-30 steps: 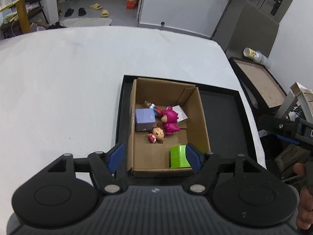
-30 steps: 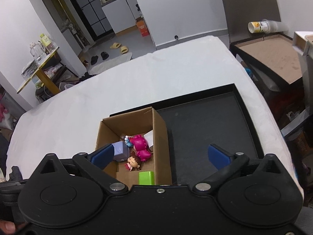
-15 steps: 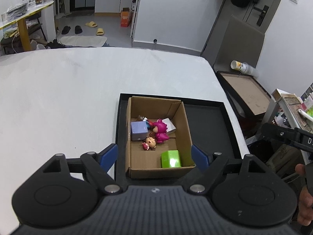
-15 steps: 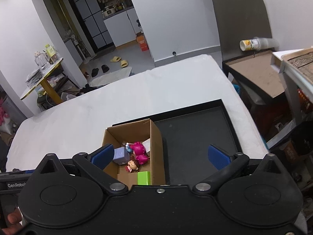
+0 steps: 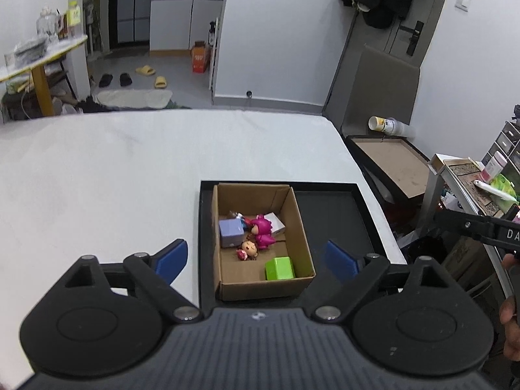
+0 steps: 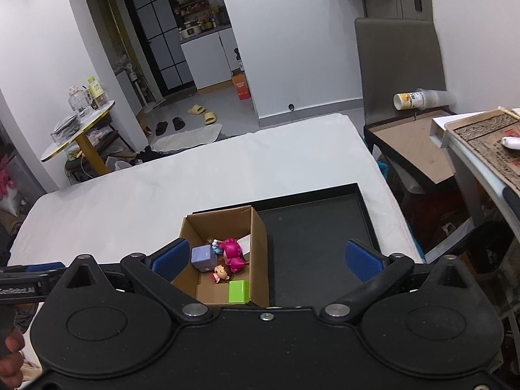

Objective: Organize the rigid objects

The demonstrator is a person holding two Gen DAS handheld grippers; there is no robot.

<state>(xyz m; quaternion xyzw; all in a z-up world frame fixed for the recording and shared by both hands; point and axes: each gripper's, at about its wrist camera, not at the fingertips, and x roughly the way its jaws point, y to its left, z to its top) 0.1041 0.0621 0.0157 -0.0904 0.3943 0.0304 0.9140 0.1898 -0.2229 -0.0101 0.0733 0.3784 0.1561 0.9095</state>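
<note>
An open cardboard box (image 5: 302,227) (image 6: 260,243) stands in the left part of a black tray (image 5: 338,208) (image 6: 312,227) on a white table. Inside lie a green block (image 5: 279,268) (image 6: 239,291), a lilac cube (image 5: 231,232) (image 6: 203,256), a pink figure (image 5: 261,229) (image 6: 232,253), a small doll (image 5: 248,248) (image 6: 221,273) and a white box (image 5: 275,222). My left gripper (image 5: 256,260) is open and empty, high above the box's near side. My right gripper (image 6: 265,258) is open and empty, high above the tray.
The white table (image 5: 97,178) stretches left and back. A brown-topped side table (image 5: 393,162) with a lying cup (image 5: 386,125) stands to the right. A shelf with clutter (image 6: 487,136) is at the far right. A grey chair (image 6: 399,65) is behind.
Both grippers have risen and pulled back from the box, which now looks smaller and farther away. The left gripper's fingers have spread wider. The box contents have not moved.
</note>
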